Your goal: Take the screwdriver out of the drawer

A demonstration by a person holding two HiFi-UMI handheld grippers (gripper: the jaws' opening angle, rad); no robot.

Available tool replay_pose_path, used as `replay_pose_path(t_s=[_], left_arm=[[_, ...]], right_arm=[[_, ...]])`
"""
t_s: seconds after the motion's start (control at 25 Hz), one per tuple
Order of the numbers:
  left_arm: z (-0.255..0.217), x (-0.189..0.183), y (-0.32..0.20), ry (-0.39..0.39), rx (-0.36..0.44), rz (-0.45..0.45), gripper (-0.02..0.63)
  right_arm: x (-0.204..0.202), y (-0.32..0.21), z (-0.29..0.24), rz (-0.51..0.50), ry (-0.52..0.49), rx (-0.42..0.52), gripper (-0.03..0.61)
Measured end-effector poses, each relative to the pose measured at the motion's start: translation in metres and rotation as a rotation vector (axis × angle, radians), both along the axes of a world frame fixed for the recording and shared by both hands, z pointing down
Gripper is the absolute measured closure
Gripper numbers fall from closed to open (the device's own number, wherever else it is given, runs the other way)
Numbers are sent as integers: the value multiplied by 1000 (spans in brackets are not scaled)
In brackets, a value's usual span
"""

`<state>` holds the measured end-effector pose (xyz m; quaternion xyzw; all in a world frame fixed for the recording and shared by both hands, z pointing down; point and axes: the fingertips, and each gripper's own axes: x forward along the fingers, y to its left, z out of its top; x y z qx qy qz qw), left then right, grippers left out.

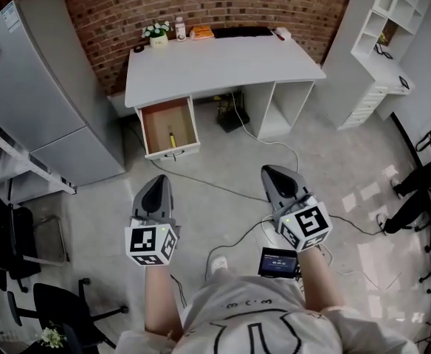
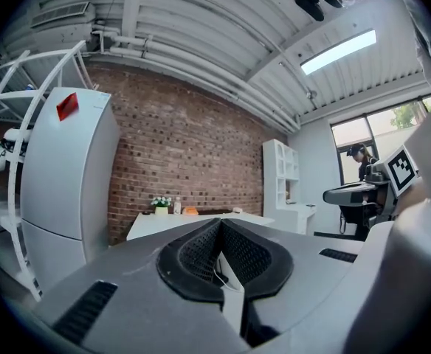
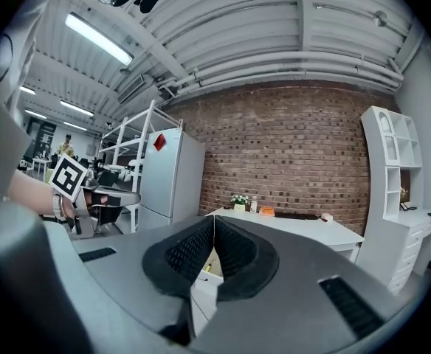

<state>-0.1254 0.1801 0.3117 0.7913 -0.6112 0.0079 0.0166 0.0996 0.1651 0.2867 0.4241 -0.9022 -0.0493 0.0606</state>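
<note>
Left gripper point(image 1: 156, 179) and right gripper point(image 1: 271, 169), both pressed together and empty, hang well short of the desk's point(image 1: 215, 65) left end, where the open drawer point(image 1: 153, 127) holds the screwdriver point(image 1: 172, 139); the reach, jaws spread, seemingly comes next.

Saw rough, matt red brick on the wall point(image 1: 201, 2) at twelve o'clock. Found the desk point(image 1: 223, 65) below it smooth and white with a faint sheen, like painted board. Noted a bare, brown, wood-look lining inside the drawer point(image 1: 160, 120) at eleven o'clock. Read the fridge point(image 1: 46, 94) at ten o'clock as smooth grey sheet metal, softly glossy. Took the floor point(image 1: 333, 161) for matt, mottled concrete. Judged the left gripper point(image 1: 158, 178) and right gripper point(image 1: 269, 169) to be matt grey plastic, with black, ribbed, rubbery pads point(image 2: 201, 253). Saw soft white cloth on the shirt point(image 1: 267, 323) at six o'clock.
</note>
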Motion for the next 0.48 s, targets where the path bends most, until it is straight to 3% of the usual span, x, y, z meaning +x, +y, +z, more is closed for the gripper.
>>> replay_pose_path(t_s=[0.48], left_arm=[[5,-21,-49,25,-7,26,601]], right_arm=[[-16,-46,8,45,4,-29,558]])
